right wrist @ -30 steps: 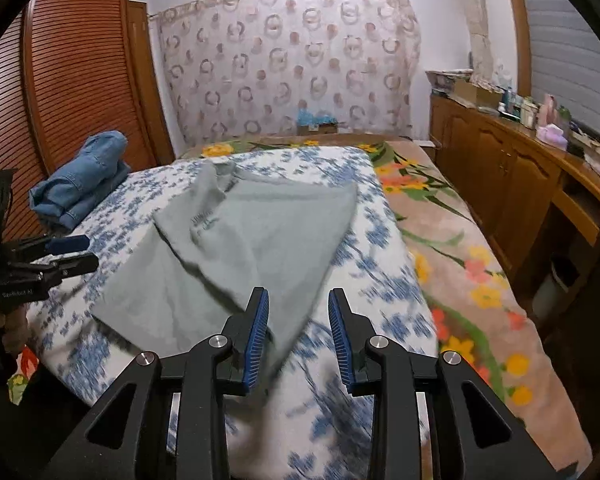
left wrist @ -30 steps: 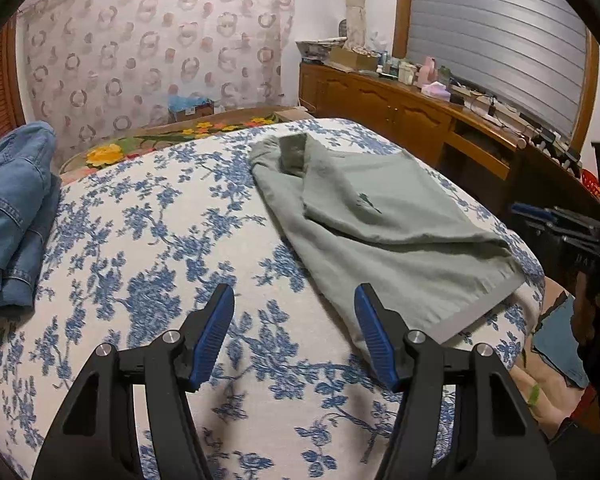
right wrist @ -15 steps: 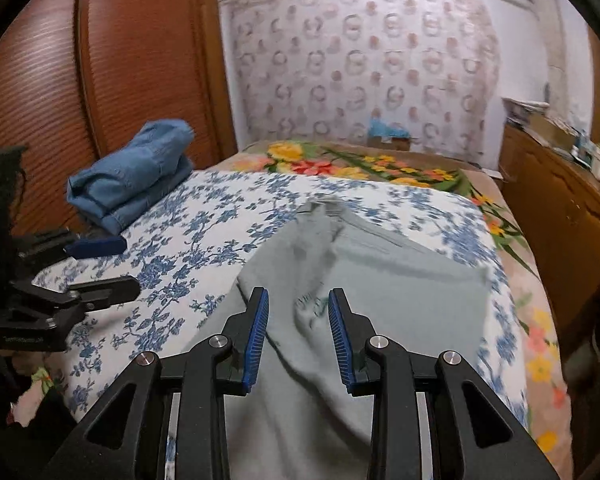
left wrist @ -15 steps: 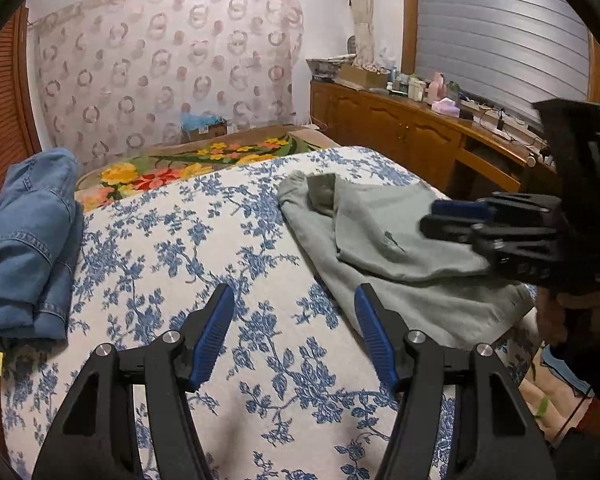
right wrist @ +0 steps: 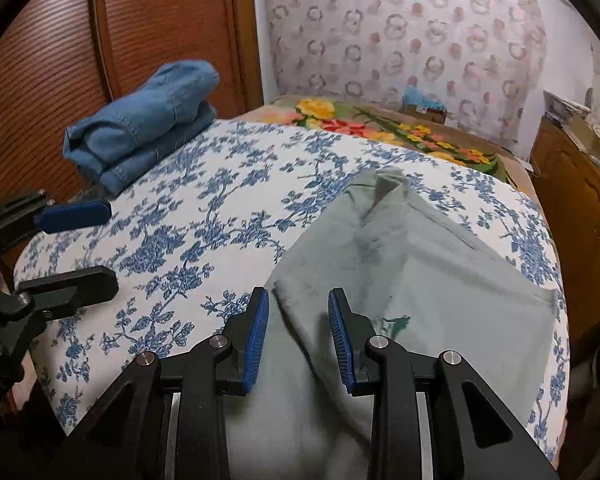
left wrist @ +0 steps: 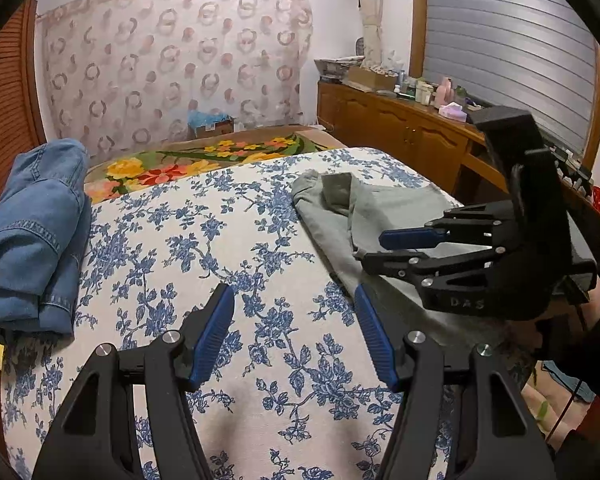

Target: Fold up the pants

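Hovering over the bed: left claw wide apart above bare floral sheet, right claw apart over the near edge of the grey-green pants, holding nothing. Folded jeans lie far left.

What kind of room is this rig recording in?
Most likely a home bedroom: a bed with a blue floral cover, a wooden louvered wardrobe beside it, and a low wooden cabinet topped with toiletries. Grey-green pants and folded jeans lie on the bed.
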`<state>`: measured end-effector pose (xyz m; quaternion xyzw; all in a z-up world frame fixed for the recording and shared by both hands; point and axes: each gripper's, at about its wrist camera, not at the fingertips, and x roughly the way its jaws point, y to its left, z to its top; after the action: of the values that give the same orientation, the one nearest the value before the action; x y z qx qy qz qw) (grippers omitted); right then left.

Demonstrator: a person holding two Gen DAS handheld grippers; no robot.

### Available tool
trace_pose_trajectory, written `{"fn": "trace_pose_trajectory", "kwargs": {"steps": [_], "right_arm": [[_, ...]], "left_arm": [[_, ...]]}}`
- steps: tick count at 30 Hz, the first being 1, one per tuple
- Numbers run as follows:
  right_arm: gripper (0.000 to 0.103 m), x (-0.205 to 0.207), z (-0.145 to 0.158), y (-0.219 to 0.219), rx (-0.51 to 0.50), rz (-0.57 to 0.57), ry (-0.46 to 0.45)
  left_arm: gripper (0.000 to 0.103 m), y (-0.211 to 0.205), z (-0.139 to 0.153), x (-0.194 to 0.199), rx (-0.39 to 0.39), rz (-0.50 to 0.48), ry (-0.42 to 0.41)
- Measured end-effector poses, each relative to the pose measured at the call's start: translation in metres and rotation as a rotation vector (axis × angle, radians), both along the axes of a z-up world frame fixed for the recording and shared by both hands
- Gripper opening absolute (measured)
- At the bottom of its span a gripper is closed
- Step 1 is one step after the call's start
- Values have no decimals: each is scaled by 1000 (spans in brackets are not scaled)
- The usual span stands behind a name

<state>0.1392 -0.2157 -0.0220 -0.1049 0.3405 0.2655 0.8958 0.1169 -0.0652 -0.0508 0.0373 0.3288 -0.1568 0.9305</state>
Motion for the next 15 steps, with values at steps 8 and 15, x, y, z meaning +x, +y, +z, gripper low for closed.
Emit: {"fn": "trace_pose_trajectory", "kwargs": {"steps": [8,15], "right_arm": [[7,11,-4,11,-45,24,-3],[7,12,6,-8,69,11,11]], "left_arm": [[64,3,-4,0,-6,6,13],[64,-2,-8,-1,-3,-8,23]]}}
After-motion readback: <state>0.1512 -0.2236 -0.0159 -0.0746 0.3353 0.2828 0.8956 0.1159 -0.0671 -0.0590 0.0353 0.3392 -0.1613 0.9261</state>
